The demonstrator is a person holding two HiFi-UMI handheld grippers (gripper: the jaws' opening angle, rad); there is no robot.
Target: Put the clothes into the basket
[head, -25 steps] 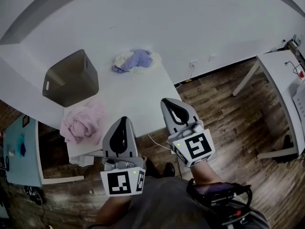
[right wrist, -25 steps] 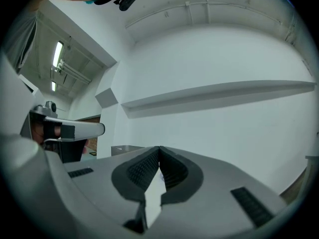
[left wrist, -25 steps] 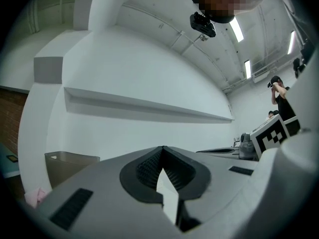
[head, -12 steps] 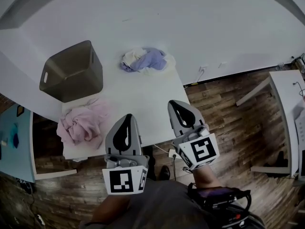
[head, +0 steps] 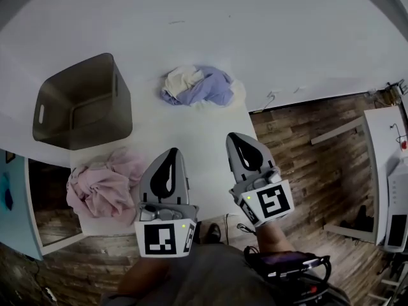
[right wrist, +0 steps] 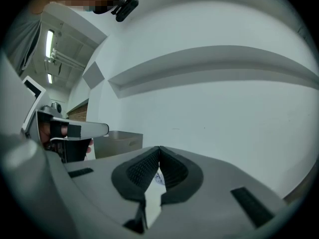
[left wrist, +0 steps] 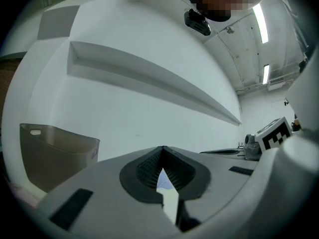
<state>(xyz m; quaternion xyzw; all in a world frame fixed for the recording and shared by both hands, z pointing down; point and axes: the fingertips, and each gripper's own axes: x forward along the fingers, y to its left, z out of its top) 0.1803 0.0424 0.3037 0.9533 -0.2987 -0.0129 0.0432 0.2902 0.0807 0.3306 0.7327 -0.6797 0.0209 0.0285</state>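
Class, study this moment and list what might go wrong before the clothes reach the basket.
1. The pink clothes sit at the near left corner of the table and seem to overhang it; a nudge may drop them to the floor.
2. Both the left gripper and right gripper are shut; unless the fingers open first, they would only push cloth.
3. The purple and cream pile lies by the right edge; lifting one piece could drag the rest off.
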